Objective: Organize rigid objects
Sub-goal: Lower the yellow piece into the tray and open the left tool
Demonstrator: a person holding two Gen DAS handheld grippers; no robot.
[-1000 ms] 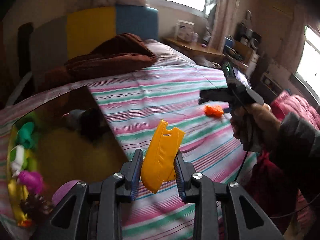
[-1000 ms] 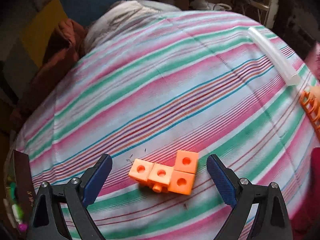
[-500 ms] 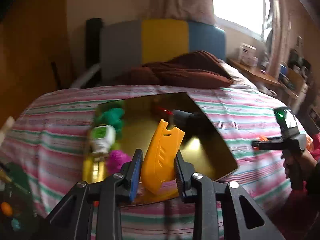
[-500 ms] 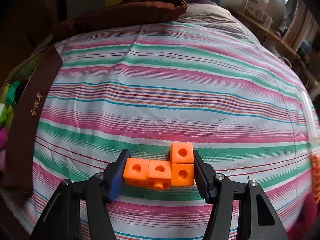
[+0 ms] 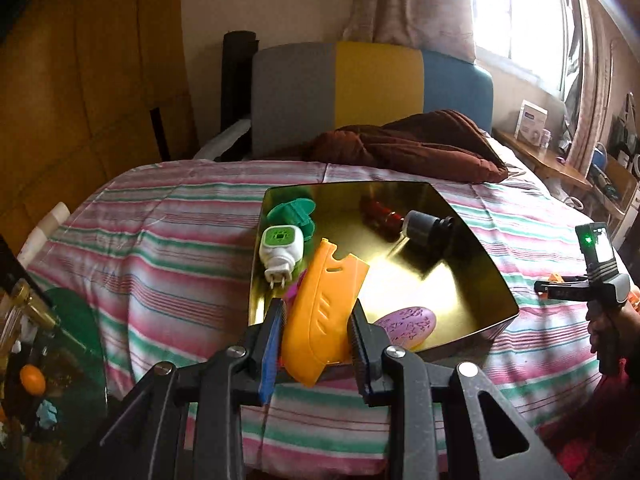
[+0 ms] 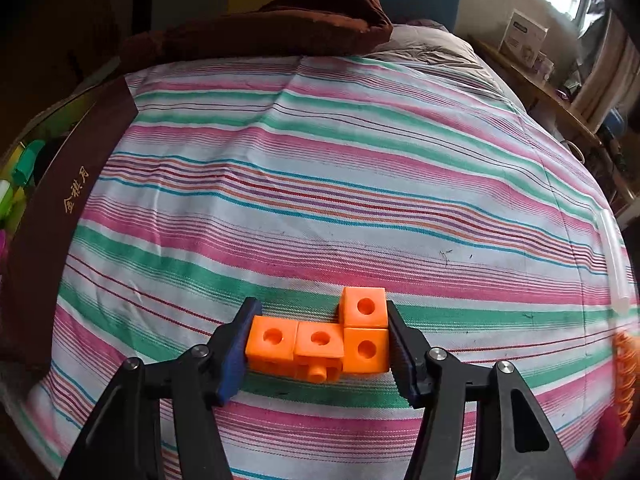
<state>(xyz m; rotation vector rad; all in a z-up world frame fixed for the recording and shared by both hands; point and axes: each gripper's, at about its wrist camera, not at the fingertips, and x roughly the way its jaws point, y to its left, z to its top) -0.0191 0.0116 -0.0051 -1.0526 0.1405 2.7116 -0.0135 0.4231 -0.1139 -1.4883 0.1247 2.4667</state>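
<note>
- Left claw [image 5: 316,344] grips an orange plastic piece [image 5: 320,312] above the gold box [image 5: 496,280].
- Right claw [image 6: 318,350] is clamped on joined orange cubes [image 6: 320,340] on the striped bed [image 6: 320,200].

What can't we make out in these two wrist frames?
- Left wrist view: the orange plastic piece in the left gripper covers a pink item in the gold tin; unidentifiable.
- Left wrist view: right gripper's tips cut off by the frame edge.
- Right wrist view: orange item at right edge, blurred and cropped.
</note>
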